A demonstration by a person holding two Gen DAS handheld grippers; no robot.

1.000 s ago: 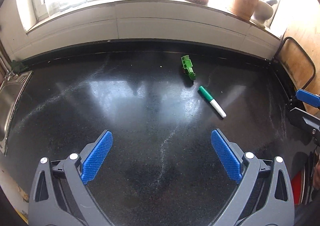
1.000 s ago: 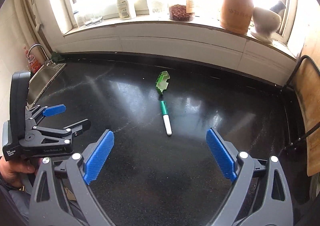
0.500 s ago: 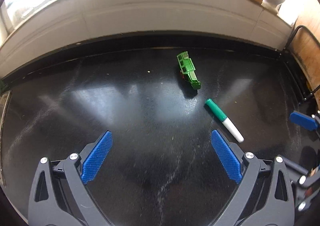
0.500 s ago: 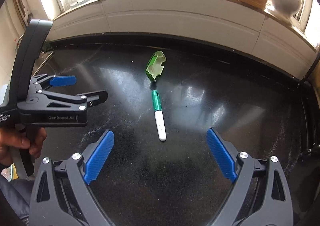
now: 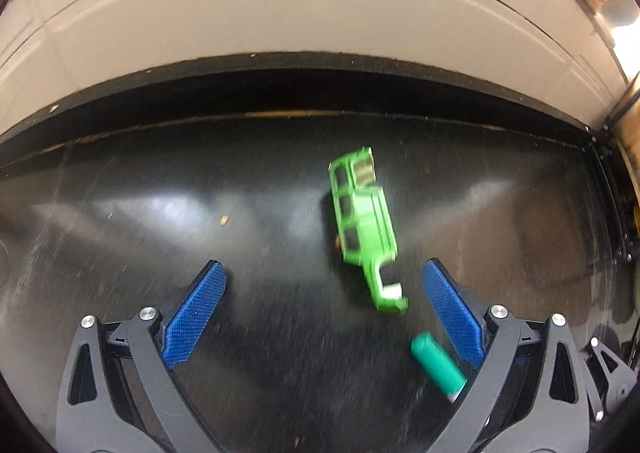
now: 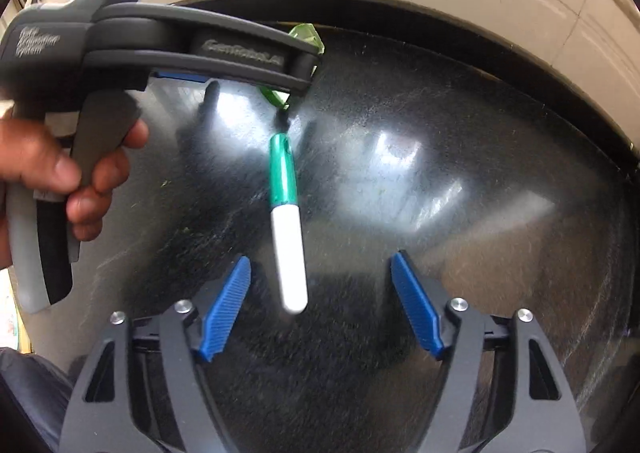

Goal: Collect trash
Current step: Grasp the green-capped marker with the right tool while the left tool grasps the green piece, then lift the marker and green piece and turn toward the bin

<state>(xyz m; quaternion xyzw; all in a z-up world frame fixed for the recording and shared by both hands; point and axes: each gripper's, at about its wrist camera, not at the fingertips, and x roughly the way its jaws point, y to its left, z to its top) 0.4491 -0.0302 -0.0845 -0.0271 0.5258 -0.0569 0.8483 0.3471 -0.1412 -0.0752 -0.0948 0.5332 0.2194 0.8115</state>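
Right gripper (image 6: 320,307) fingers closing, white end of green marker (image 6: 287,221) between them, no pinch yet. Left gripper (image 5: 323,311) fingers spread wide above green plastic scrap (image 5: 362,221) (blurry, looks broken). Both bits lie on black worktop (image 6: 480,181). Nothing collected so far, two pickups left.

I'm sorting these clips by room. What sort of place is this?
Probably a kitchen or utility counter at home: a glossy black speckled worktop meets a pale wall behind it. A green toy car body and a green-capped marker lie on it.
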